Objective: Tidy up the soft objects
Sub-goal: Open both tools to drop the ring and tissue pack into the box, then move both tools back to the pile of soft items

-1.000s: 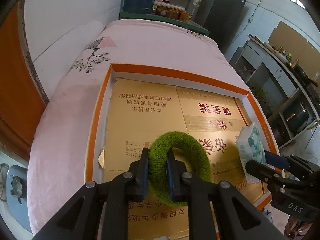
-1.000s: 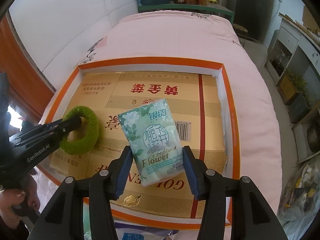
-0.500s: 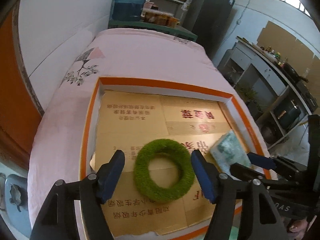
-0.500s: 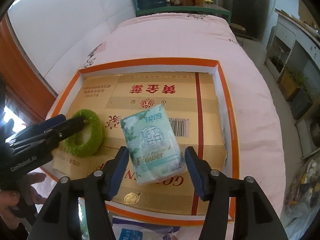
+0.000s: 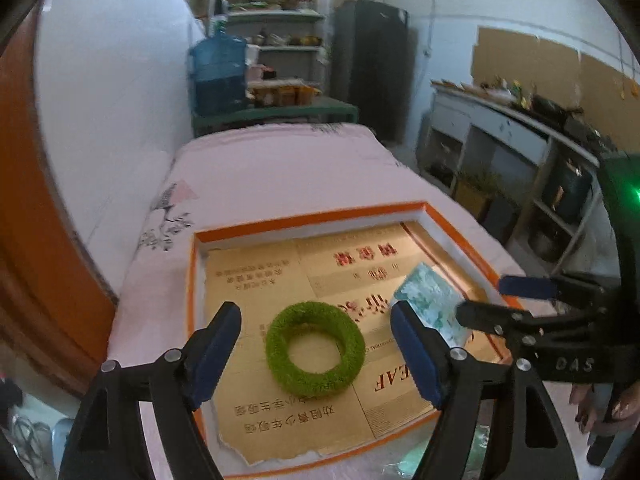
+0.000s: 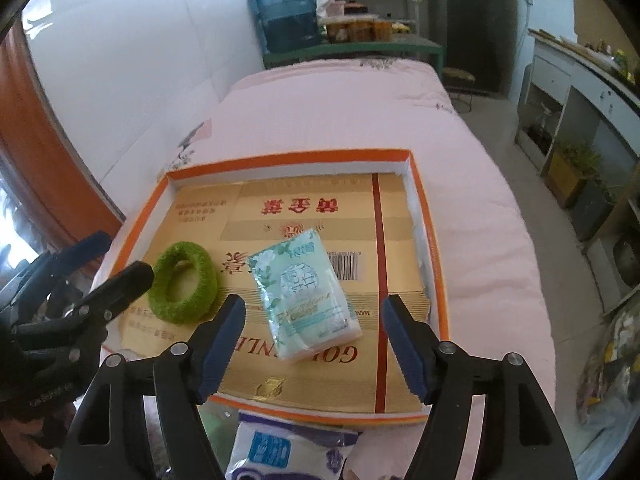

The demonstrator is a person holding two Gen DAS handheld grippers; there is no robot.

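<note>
A fuzzy green ring (image 5: 315, 354) lies flat in the orange-rimmed box lid (image 5: 304, 222), on its gold cardboard liner. My left gripper (image 5: 316, 356) is open above and around the ring without touching it. A pale green tissue pack (image 6: 304, 294) lies on the liner to the ring's right; it also shows in the left wrist view (image 5: 430, 300). My right gripper (image 6: 314, 344) is open and empty, raised just short of the pack. The ring also shows in the right wrist view (image 6: 182, 282), with the left gripper's fingers (image 6: 120, 284) beside it.
The box lid (image 6: 430, 240) sits on a pink quilted bed (image 6: 360, 108). A blue-and-white tissue pack (image 6: 280, 454) lies off the lid's near edge. A wall is on the left, a blue water jug (image 6: 286, 12) and shelves at the back, cabinets (image 5: 500, 148) on the right.
Both grippers opened and pulled back and up. The green ring and the tissue pack were let go and now lie on the liner in the box lid.
</note>
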